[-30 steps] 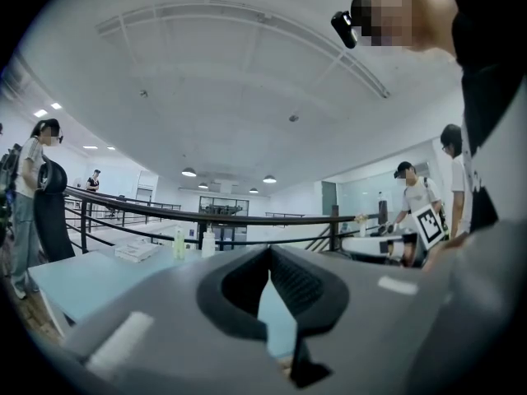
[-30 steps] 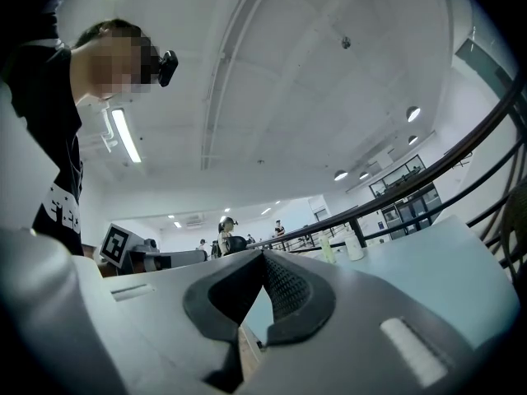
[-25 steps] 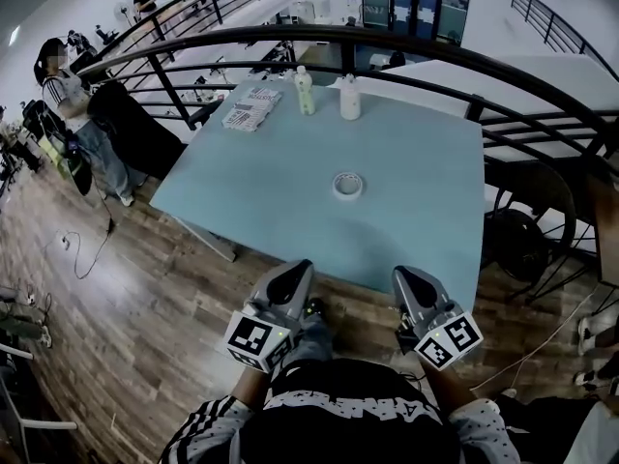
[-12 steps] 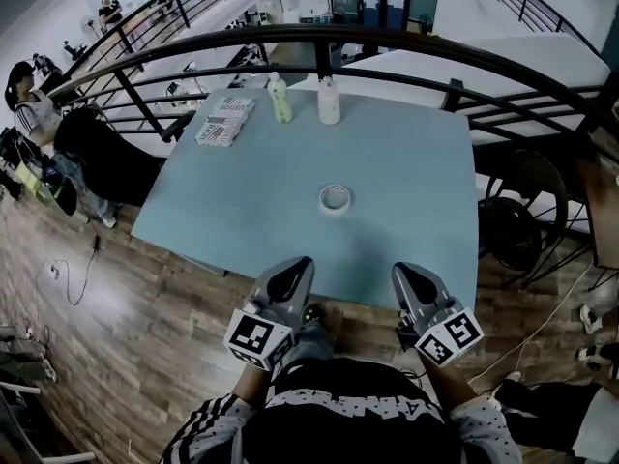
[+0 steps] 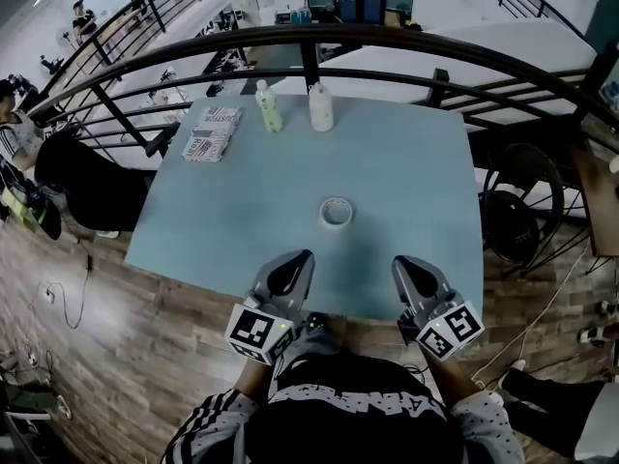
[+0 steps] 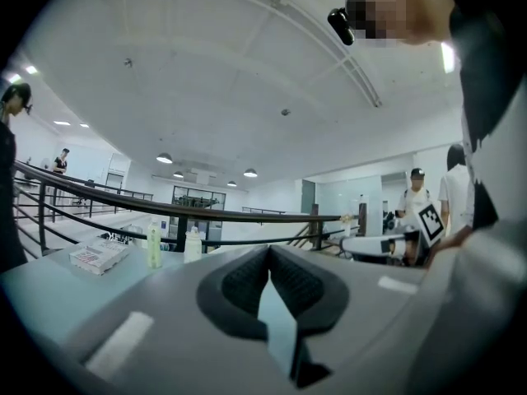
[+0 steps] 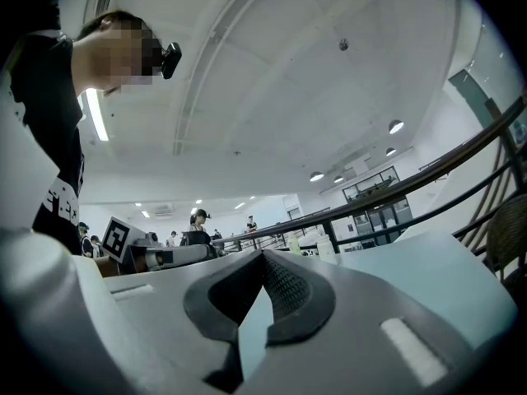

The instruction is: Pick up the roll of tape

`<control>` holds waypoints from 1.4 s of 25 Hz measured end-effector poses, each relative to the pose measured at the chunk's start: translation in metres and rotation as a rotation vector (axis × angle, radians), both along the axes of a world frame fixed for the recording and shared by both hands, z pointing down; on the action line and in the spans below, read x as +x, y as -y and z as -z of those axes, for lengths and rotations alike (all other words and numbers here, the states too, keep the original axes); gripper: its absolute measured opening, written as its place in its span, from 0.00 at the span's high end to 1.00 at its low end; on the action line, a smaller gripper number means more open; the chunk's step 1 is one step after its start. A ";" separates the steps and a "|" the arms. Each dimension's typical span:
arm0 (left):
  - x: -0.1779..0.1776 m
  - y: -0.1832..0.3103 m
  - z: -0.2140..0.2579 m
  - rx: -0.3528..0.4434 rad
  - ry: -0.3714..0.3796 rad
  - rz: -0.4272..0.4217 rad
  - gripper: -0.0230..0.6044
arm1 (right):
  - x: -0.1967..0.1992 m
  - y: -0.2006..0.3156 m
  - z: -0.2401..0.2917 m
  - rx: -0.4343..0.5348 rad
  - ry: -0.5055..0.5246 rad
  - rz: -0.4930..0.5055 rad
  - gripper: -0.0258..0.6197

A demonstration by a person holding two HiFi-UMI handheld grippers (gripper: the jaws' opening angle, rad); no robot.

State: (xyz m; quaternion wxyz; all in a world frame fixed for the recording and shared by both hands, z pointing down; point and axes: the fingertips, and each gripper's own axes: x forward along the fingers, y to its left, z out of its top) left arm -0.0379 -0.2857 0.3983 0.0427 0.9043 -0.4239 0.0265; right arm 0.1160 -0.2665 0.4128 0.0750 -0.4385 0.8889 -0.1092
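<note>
The roll of tape [image 5: 337, 212], a small white ring, lies flat near the middle of the light blue table [image 5: 416, 172]. My left gripper [image 5: 293, 262] and right gripper [image 5: 404, 264] are held side by side at the table's near edge, pointing level across it, with the roll ahead between them and a good way off. In the left gripper view the left gripper [image 6: 269, 255] has its pads together with nothing between them. The right gripper [image 7: 263, 262] is likewise shut and empty. Neither gripper view shows the tape.
At the far side of the table stand a greenish bottle [image 5: 268, 105] and a white bottle [image 5: 320, 107], with a printed packet [image 5: 212, 133] to their left. A dark curved railing [image 5: 387, 42] runs behind. A black round frame [image 5: 517, 222] stands right of the table.
The whole view has moved toward the table: the table and tape sit closer, and both grippers now reach its near edge instead of hanging over the wooden floor. Both stay shut.
</note>
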 end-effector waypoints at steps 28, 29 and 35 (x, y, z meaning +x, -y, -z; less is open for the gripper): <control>-0.082 0.111 -0.018 0.010 -0.021 -0.036 0.96 | -0.089 0.098 -0.039 -0.068 -0.183 -0.012 0.96; -0.083 0.114 -0.019 0.011 -0.021 -0.041 0.96 | -0.090 0.101 -0.042 -0.073 -0.189 -0.015 0.96; -0.090 0.133 -0.024 0.002 -0.031 -0.066 0.96 | -0.096 0.115 -0.064 -0.107 -0.227 -0.028 0.96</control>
